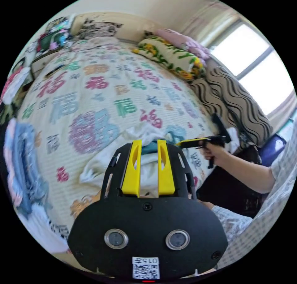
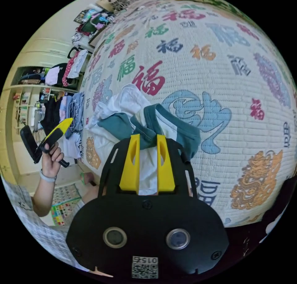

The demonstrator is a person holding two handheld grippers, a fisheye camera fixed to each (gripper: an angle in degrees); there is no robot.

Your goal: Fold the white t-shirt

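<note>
The white t-shirt (image 1: 102, 163) (image 2: 123, 104), with teal collar and sleeve trim (image 2: 173, 126), lies crumpled near the front edge of the bed. In the left gripper view my left gripper (image 1: 149, 143) is open, hovering over the heap with nothing between its jaws. My right gripper (image 2: 148, 137) is open too, its tips right at the teal collar, and white cloth shows under the gap. The left gripper view has the right gripper (image 1: 181, 144) held by a hand, pointing at the shirt from the right. The left gripper (image 2: 66, 123) is held up in the air, off the bed, in the right gripper view.
The bed cover (image 1: 92, 89) (image 2: 216, 64) carries large coloured characters. Pillows (image 1: 168, 56) and a wavy-patterned blanket (image 1: 235, 101) lie along the window side. A pile of clothes (image 1: 21, 160) (image 2: 72, 110) sits at the bed's other side. Shelves (image 2: 27, 104) stand beyond.
</note>
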